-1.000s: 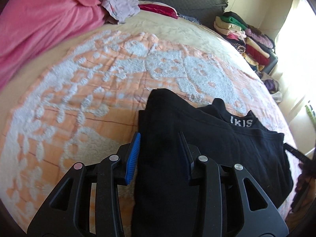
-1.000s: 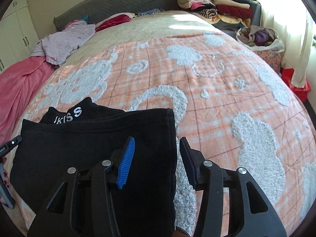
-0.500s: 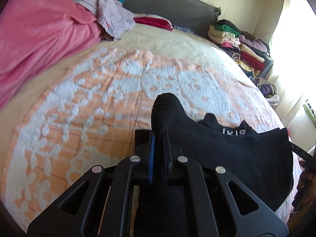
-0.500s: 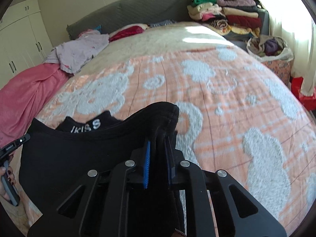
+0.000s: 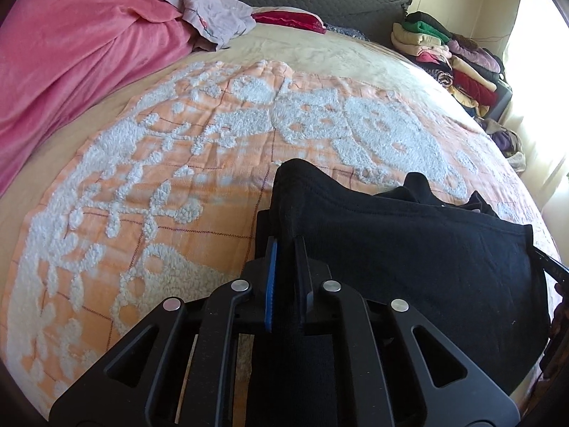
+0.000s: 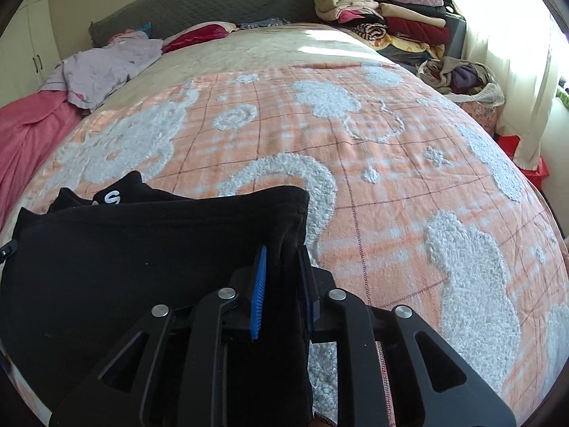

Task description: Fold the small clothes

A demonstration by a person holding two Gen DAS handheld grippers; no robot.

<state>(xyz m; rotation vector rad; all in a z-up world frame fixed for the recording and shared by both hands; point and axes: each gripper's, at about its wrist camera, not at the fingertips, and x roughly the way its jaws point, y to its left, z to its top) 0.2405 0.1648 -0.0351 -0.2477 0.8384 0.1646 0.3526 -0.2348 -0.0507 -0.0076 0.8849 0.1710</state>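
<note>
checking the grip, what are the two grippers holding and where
Both hold the black fabric garment: left gripper pinches its left edge; right gripper, jaws opening, its right edge.

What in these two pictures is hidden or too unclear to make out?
- Black garment: in the left wrist view its near part is hidden behind the left gripper.
- White lettering: in the right wrist view only one letter shows; the raised black fold covers the rest.
- Right gripper: its jaws are opening with cloth between them; how much cloth cannot be seen.
- Stack of folded clothes: too far away to count or tell items apart.
</note>
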